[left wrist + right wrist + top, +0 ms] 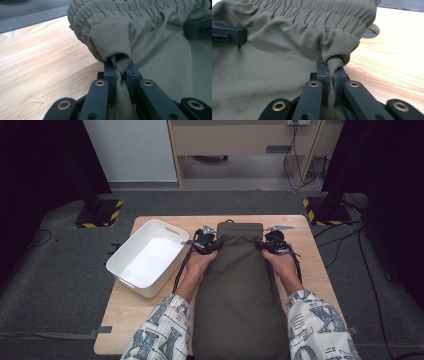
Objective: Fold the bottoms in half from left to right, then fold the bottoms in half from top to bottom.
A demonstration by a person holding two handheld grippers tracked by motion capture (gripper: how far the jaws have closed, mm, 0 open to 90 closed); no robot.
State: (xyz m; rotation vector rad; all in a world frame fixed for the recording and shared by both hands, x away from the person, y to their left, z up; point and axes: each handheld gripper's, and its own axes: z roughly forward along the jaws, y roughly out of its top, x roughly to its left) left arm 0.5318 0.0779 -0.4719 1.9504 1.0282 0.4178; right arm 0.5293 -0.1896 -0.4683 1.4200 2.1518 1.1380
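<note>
Tongs, left (pixel 120 67) and right (pixel 332 68), pinch olive trousers (pixel 240 285); white bin (pixel 131 271) beside.

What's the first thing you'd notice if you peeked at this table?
The big olive trousers lying down the middle of the table. The left gripper and right gripper each pinch a fold near the waistband, one at each side. A white bin sits to the left.

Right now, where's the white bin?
In the high view the white bin sits on the table's left side, overhanging its left edge, just left of the left tool and the olive trousers.
</note>
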